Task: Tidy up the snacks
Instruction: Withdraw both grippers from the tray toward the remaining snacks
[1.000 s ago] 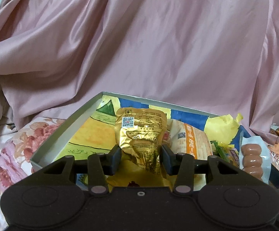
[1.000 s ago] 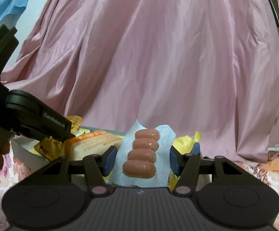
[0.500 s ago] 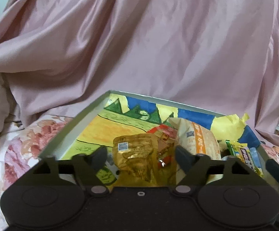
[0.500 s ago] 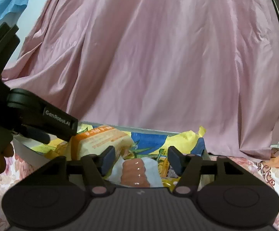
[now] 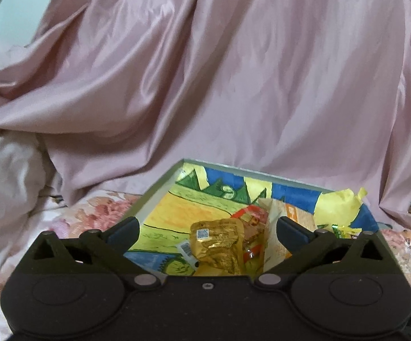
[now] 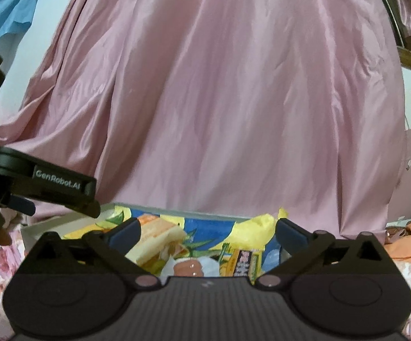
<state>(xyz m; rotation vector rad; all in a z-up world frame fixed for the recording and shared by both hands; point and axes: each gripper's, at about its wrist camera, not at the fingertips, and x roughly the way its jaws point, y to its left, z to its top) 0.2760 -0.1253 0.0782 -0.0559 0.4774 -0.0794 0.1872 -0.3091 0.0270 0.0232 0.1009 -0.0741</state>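
Note:
A shallow box [image 5: 160,183] with a colourful drawn lining lies on the bed and holds several snacks. A gold foil pouch [image 5: 219,243] lies in it, next to a beige and orange packet [image 5: 279,227]. My left gripper [image 5: 207,231] is open and empty above the pouch. In the right wrist view the box [image 6: 49,224] holds a pack of pink sausages [image 6: 188,267], the beige and orange packet [image 6: 160,237] and a yellow-green packet [image 6: 241,264]. My right gripper [image 6: 207,233] is open and empty above the sausages.
A pink satin sheet [image 5: 234,85] hangs behind the box. Floral bedding [image 5: 97,210] lies around it. Crumpled yellow paper [image 5: 339,210] sits in the box's far right corner. Orange cloth [image 6: 410,241] lies to the right. The left gripper's body [image 6: 43,184] shows at the right view's left edge.
Both grippers have opened and let go: the gold pouch and the sausage pack dropped into the box. Both grippers have drawn back and up from the snacks.

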